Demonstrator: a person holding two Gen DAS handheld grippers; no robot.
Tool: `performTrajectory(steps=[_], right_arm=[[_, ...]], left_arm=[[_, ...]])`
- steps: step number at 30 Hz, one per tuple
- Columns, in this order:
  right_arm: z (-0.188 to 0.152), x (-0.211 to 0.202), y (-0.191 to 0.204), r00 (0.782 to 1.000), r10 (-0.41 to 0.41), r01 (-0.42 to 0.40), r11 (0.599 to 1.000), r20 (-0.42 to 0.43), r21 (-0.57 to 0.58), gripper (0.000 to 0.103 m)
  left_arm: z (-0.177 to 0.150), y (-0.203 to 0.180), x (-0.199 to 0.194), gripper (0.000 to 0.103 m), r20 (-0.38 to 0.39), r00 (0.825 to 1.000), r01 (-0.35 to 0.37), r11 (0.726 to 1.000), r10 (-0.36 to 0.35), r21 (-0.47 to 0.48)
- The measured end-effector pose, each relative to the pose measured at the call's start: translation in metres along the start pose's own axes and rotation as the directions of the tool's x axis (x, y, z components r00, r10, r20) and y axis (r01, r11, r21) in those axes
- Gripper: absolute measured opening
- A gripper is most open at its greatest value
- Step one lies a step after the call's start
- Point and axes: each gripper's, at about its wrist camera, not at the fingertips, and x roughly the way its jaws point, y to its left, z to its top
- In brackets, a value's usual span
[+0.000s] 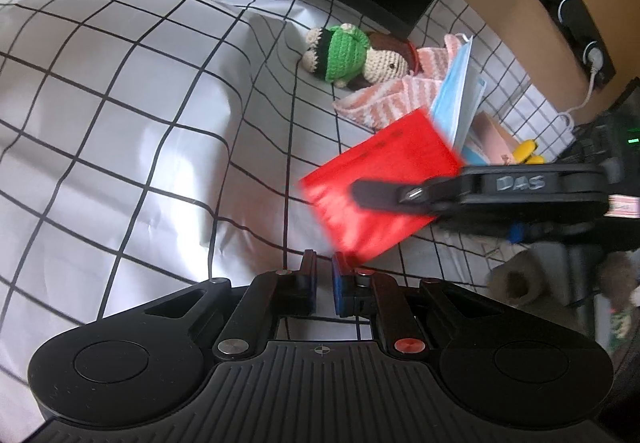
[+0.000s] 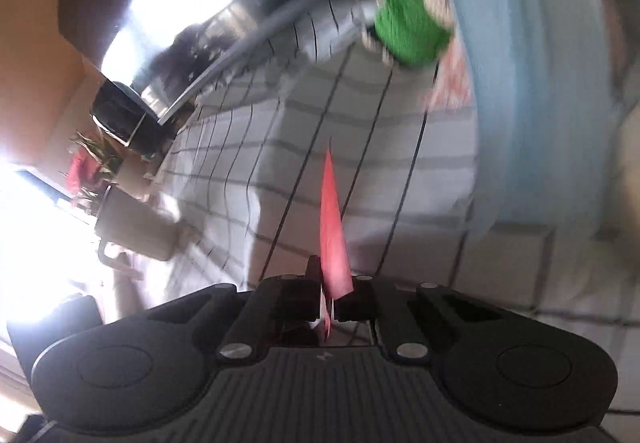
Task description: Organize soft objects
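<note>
Red packet [image 1: 380,183] clamped in right hand-held gripper [image 2: 328,283]; left hand-held gripper [image 1: 324,271] clenched, empty; crochet doll [image 1: 348,55] nearby

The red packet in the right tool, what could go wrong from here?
1. The right tool pinches the thin red packet near one edge only, so it may slip or swing.
2. The face masks lean loosely on the striped cloth beside the packet; a sweep could topple them onto the crochet doll.

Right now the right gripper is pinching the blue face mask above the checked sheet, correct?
Not quite: the right gripper is pinching the red sheet, not the blue face mask, which leans by the crochet doll. The left wrist view shows it, above the checked sheet.
</note>
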Motion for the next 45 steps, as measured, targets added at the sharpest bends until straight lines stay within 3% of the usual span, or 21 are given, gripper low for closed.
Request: performTrajectory(steps=[4, 6, 11, 13, 18, 22, 25, 31, 35, 38, 40, 45], right_arm=[[-0.004, -0.047, -0.002, 0.993, -0.09, 0.095, 0.993, 0.074, -0.064, 0.006], [-0.009, -0.075, -0.009, 0.98, -0.167, 0.175, 0.982, 0.106, -0.066, 0.006], [-0.033, -0.145, -0.043, 0.918, -0.367, 0.372, 0.928, 0.15, -0.011, 0.006], [-0.043, -0.167, -0.059, 0.898, -0.413, 0.412, 0.91, 0.149, 0.038, 0.006], [-0.067, -0.215, -0.084, 0.848, -0.499, 0.478, 0.866, 0.178, 0.149, 0.006], [-0.083, -0.242, -0.099, 0.824, -0.533, 0.499, 0.843, 0.193, 0.199, 0.006], [-0.093, -0.258, -0.109, 0.802, -0.564, 0.524, 0.822, 0.196, 0.223, 0.006], [-0.107, -0.277, -0.125, 0.79, -0.581, 0.531, 0.808, 0.196, 0.256, 0.006], [-0.107, -0.28, -0.124, 0.794, -0.573, 0.531, 0.817, 0.204, 0.227, 0.006], [-0.103, -0.282, -0.114, 0.792, -0.563, 0.536, 0.826, 0.236, 0.173, 0.006], [-0.101, -0.286, -0.11, 0.794, -0.551, 0.532, 0.834, 0.259, 0.144, 0.006], [-0.097, -0.298, -0.106, 0.792, -0.537, 0.526, 0.842, 0.29, 0.123, 0.006]], left_arm=[[0.001, -0.017, -0.004, 0.013, -0.014, 0.999, -0.049, 0.998, 0.049, 0.029], [0.006, -0.035, -0.008, 0.013, -0.002, 1.0, -0.023, 0.998, 0.023, 0.055], [0.046, -0.086, -0.008, 0.015, 0.083, 0.994, 0.055, 0.991, -0.066, 0.126], [0.069, -0.105, 0.003, 0.016, 0.104, 0.99, 0.08, 0.983, -0.098, 0.166], [0.107, -0.137, 0.045, 0.017, 0.156, 0.987, -0.01, 0.974, -0.026, 0.227], [0.117, -0.138, 0.09, 0.017, 0.078, 0.995, -0.072, 0.968, 0.055, 0.24], [0.116, -0.131, 0.122, 0.018, 0.005, 0.998, -0.067, 0.971, 0.067, 0.229], [0.107, -0.127, 0.149, 0.015, -0.081, 0.997, 0.001, 0.985, 0.013, 0.17], [0.093, -0.115, 0.167, 0.01, -0.206, 0.978, 0.055, 0.998, -0.046, 0.037], [0.084, -0.111, 0.162, 0.009, -0.186, 0.98, 0.083, 0.996, -0.076, 0.031], [0.081, -0.113, 0.156, 0.007, -0.186, 0.981, 0.06, 0.997, -0.05, 0.045], [0.072, -0.137, 0.119, 0.005, -0.042, 0.999, 0.009, 0.976, 0.0, 0.219]])
